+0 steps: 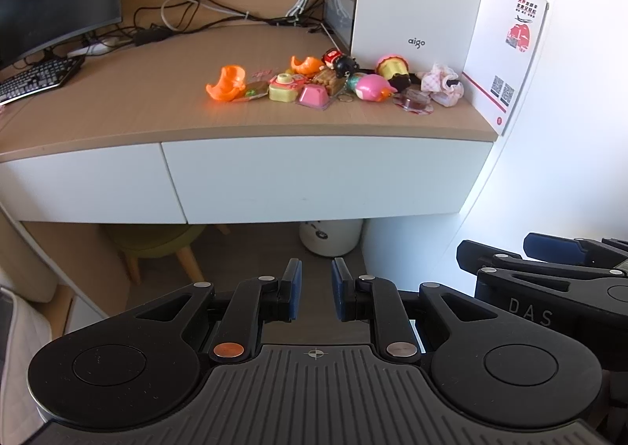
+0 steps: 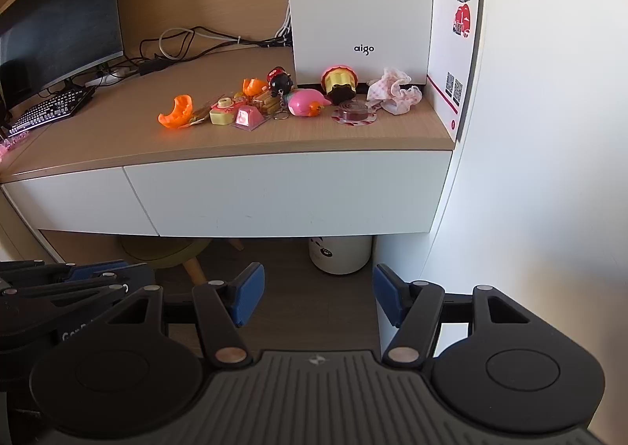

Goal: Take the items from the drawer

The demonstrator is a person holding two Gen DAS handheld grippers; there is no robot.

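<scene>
Both of your grippers are held back from the desk (image 1: 157,107), low, in front of the two white drawer fronts.

Left gripper (image 1: 316,290): blue pads set narrowly apart with a slim gap, nothing between them. Floor shows through the gap.

Right gripper (image 2: 318,297): blue pads spread wide, nothing held. From the left wrist view it sits at 3 o'clock, just beside the left one.

Right-hand drawer (image 2: 290,193): front flush with its neighbour, closed, at 12 o'clock from both grippers. Left-hand drawer (image 1: 82,182): also closed.

The small items lie on the desktop above the right-hand drawer, clustered in front of the white "aigo" box (image 2: 361,5):
- orange curved piece (image 2: 176,117) at the 9 o'clock end of the cluster
- yellow-and-pink toy camera (image 2: 222,113) just beside it
- pink keycap-shaped piece (image 2: 247,118) touching the camera's right side
- pink rounded toy (image 2: 304,102) near the middle, with a keyring just beside it
- yellow-and-black cupcake-like figure (image 2: 339,85) against the box
- clear round dish with a red centre (image 2: 355,115) nearer the desk edge
- pink checked fabric scrunchie (image 2: 394,91) at the 3 o'clock end

Several pieces behind the camera overlap; you cannot tell them apart reliably.

A white card with red print (image 2: 457,48) leans on the wall at 2 o'clock. Monitor (image 2: 59,21) and keyboard (image 2: 51,111) sit at 10 o'clock. A white bin (image 2: 341,252) and a green stool (image 2: 165,248) stand under the desk.
</scene>
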